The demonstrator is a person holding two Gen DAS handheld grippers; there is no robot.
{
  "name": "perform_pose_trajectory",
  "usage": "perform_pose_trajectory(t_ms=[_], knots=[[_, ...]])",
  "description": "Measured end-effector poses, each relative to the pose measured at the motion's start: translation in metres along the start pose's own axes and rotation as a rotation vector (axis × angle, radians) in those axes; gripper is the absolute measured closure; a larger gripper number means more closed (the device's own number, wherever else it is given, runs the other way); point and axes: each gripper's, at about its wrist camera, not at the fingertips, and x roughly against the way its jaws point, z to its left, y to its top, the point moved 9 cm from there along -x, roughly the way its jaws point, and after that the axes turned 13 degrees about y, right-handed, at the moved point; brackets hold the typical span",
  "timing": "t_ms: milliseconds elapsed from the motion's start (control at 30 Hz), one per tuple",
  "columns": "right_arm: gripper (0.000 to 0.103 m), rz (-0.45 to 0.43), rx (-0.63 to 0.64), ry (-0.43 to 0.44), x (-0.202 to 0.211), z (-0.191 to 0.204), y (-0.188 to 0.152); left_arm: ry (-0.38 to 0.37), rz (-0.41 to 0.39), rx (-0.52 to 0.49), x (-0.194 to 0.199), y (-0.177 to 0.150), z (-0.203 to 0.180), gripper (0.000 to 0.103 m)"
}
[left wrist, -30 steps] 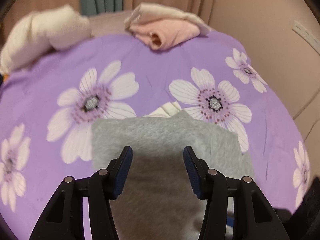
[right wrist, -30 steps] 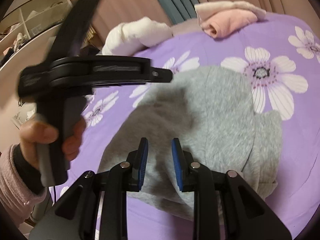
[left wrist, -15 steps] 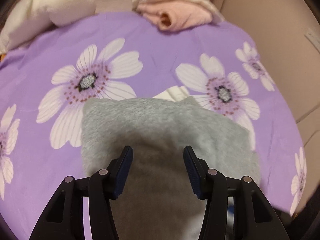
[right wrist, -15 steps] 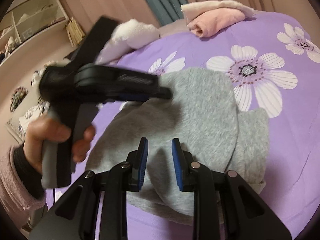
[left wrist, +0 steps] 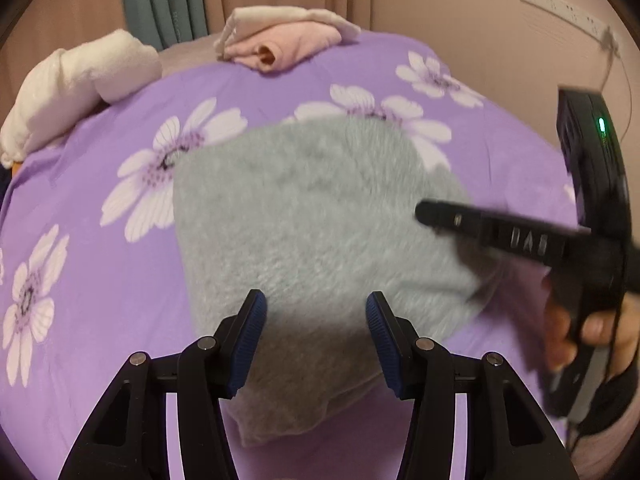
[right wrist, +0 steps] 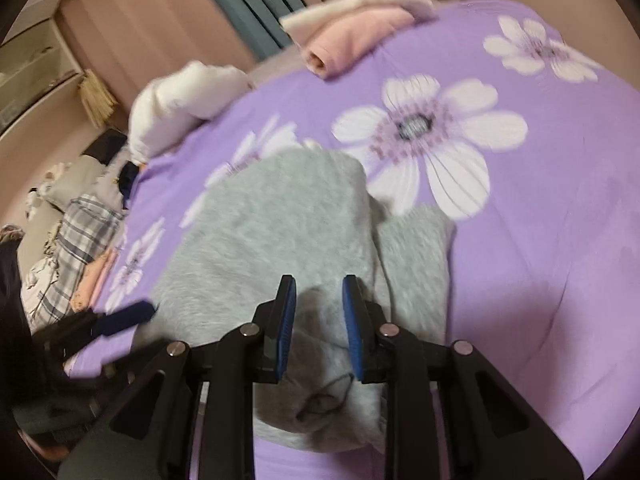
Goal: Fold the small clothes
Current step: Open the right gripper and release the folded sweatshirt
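A grey fleece garment (left wrist: pixel 316 216) lies partly folded on the purple flowered bedspread (left wrist: pixel 100 280); it also shows in the right wrist view (right wrist: pixel 272 232). My left gripper (left wrist: pixel 316 312) is open and empty, its jaws wide over the garment's near edge. My right gripper (right wrist: pixel 319 296) is open with a narrower gap, empty, over the garment's near part. The right gripper also shows in the left wrist view (left wrist: pixel 432 216), reaching in from the right above the cloth. The left gripper's fingertip (right wrist: pixel 128 314) shows at the garment's left edge.
A folded pink and cream garment pile (left wrist: pixel 280 42) lies at the far edge of the bed. A white rolled garment (left wrist: pixel 76 80) lies at the far left. Plaid and other clothes (right wrist: pixel 72 248) are heaped off the left side. A wall with a power strip (left wrist: pixel 568 12) is on the right.
The left gripper has pulled back and lowered to the garment's left edge. The right gripper has moved lower over the near part of the cloth. Both stayed open.
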Motion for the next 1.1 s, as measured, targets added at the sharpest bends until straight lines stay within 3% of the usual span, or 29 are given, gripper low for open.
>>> perform_pose_trajectory(t_ms=[133, 233, 300, 367, 400, 467, 633, 700, 833, 967, 1033, 1100], knots=[[0.08, 0.009, -0.015, 0.0, 0.002, -0.001, -0.004, -0.008, -0.02, 0.007, 0.002, -0.003, 0.0, 0.051], [0.075, -0.027, -0.075, 0.071, 0.018, -0.001, -0.007, -0.054, -0.036, 0.064, 0.016, 0.001, 0.008, 0.051], [0.056, -0.058, -0.111, 0.115, 0.03, -0.002, -0.008, -0.083, -0.051, 0.121, 0.028, 0.001, 0.019, 0.051], [0.05, -0.094, -0.162, 0.133, 0.046, -0.01, -0.009, -0.08, -0.057, 0.175, 0.035, 0.001, 0.034, 0.042], [0.044, -0.099, -0.176, 0.12, 0.05, -0.014, -0.01, -0.079, -0.064, 0.214, 0.039, 0.0, 0.044, 0.032], [0.044, -0.111, -0.214, 0.087, 0.059, -0.027, -0.014, -0.113, -0.068, 0.29, 0.044, -0.004, 0.062, 0.028], [0.042, -0.102, -0.311, 0.127, 0.06, -0.039, -0.027, -0.154, 0.017, 0.385, 0.029, -0.022, 0.087, 0.028], [0.039, -0.1, -0.31, 0.125, 0.061, -0.035, -0.027, -0.205, 0.059, 0.43, 0.021, -0.028, 0.088, 0.028], [0.039, -0.14, -0.267, 0.084, 0.069, -0.026, -0.021, -0.234, 0.093, 0.464, 0.013, -0.034, 0.089, 0.028], [0.04, -0.123, -0.192, 0.138, 0.064, -0.002, -0.008, -0.268, 0.12, 0.466, 0.004, -0.033, 0.081, 0.028], [0.04, -0.084, -0.166, 0.118, 0.053, -0.001, -0.003, -0.284, 0.128, 0.463, 0.0, -0.031, 0.078, 0.028], [0.044, -0.051, -0.173, 0.015, 0.045, -0.012, 0.001, -0.284, 0.133, 0.461, -0.004, -0.028, 0.076, 0.028]])
